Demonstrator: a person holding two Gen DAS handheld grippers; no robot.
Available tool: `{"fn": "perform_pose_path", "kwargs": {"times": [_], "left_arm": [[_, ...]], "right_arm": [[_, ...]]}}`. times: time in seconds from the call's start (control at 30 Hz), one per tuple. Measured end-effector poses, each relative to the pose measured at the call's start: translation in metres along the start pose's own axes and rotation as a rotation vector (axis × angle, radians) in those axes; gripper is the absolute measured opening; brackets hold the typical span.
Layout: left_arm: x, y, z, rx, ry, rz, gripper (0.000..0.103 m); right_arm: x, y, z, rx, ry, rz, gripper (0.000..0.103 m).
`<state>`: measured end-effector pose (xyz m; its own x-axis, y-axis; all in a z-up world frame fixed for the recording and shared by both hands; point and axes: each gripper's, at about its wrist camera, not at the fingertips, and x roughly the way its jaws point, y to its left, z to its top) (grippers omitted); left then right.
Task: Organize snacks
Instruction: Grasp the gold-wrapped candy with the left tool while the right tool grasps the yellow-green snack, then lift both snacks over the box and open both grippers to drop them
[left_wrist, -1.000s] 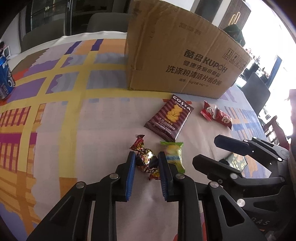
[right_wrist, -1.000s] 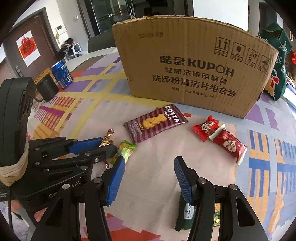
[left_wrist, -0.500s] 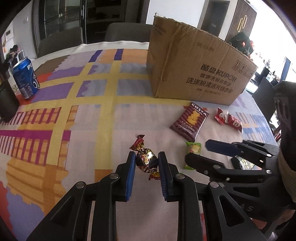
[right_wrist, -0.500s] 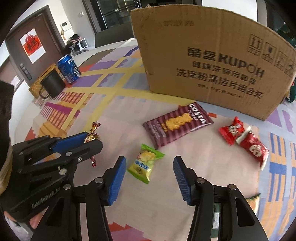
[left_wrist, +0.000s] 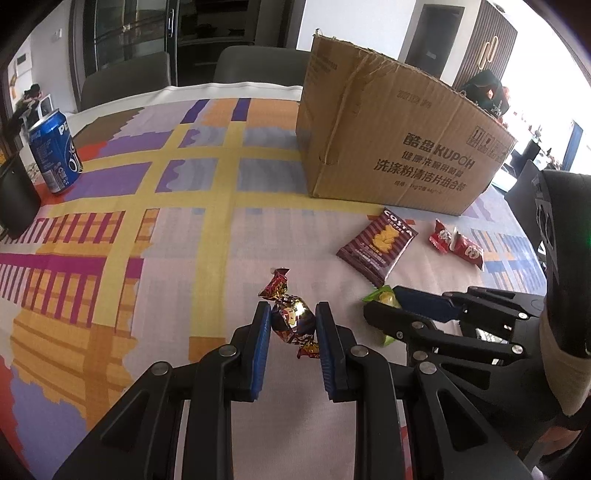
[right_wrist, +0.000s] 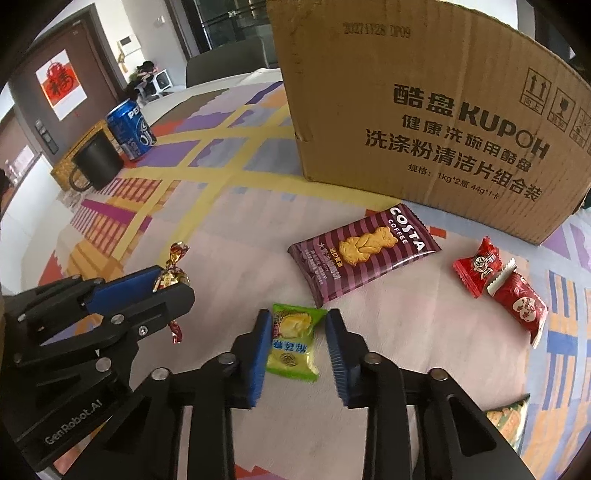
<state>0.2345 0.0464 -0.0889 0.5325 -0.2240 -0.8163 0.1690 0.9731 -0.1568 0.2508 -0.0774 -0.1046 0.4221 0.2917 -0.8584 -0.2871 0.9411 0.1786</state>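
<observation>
Left gripper pinching a foil-wrapped candy, lifted clear of the patterned tablecloth in front of the KUPOH cardboard box. Right gripper spread around a green snack packet, pads beside it, contact unclear; Costa biscuit pack and two red candies nearer the box. Far left of the box: Pepsi can, black mug, with grey chairs and dark glass cabinets behind.

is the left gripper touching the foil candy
Touching: in the left wrist view the left gripper has both blue pads pressed against the foil candy.
</observation>
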Motion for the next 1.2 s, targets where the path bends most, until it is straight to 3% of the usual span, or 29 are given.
{"fn": "perform_pose_path", "kwargs": {"times": [0.33,1.2], "left_arm": [[-0.016,-0.012,0.002,-0.003,-0.032,-0.011,0.025],[-0.092,-0.067,0.054,0.056,-0.249,-0.039,0.025]], "right_arm": [[-0.02,-0.006,-0.004,0.008,-0.035,0.037,0.024],[-0.127,-0.043,0.01,0.053,-0.306,0.037,0.024]]}}
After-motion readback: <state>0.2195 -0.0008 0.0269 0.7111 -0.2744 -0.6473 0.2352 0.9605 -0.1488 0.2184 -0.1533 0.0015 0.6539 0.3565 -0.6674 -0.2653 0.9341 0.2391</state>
